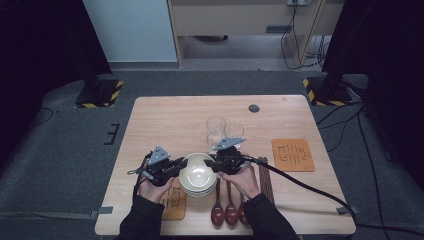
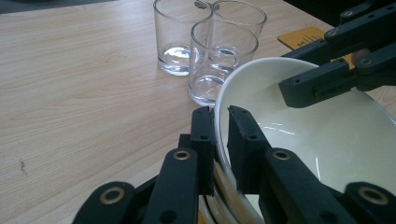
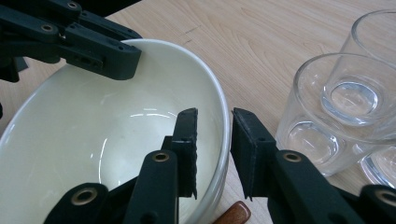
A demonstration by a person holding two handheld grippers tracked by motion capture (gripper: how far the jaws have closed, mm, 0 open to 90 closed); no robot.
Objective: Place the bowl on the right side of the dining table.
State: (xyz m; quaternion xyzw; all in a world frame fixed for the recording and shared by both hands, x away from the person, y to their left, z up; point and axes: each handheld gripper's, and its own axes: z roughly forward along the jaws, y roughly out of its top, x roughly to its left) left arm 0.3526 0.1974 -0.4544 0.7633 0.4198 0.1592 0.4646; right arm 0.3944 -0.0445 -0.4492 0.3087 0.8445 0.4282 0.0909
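High view: left gripper (image 1: 176, 167) clamped on bowl (image 1: 198, 172) rim, right gripper (image 1: 214, 163) straddling it with gaps, so lifting now could tip it

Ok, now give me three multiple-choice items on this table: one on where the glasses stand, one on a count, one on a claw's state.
1. Where do the glasses stand?
A) beyond the bowl stack, further up the table
B) on the orange mat
C) inside a bowl

2. How many glasses are there?
A) two
B) three
C) five

3. The left claw is:
A) shut on the top bowl's rim
B) wide open over bare table
C) holding a spoon

Key:
1 A, the high view shows them just past the bowls.
2 B, three stand clustered in the left gripper view.
3 A, its jaws pinch the rim from both sides.
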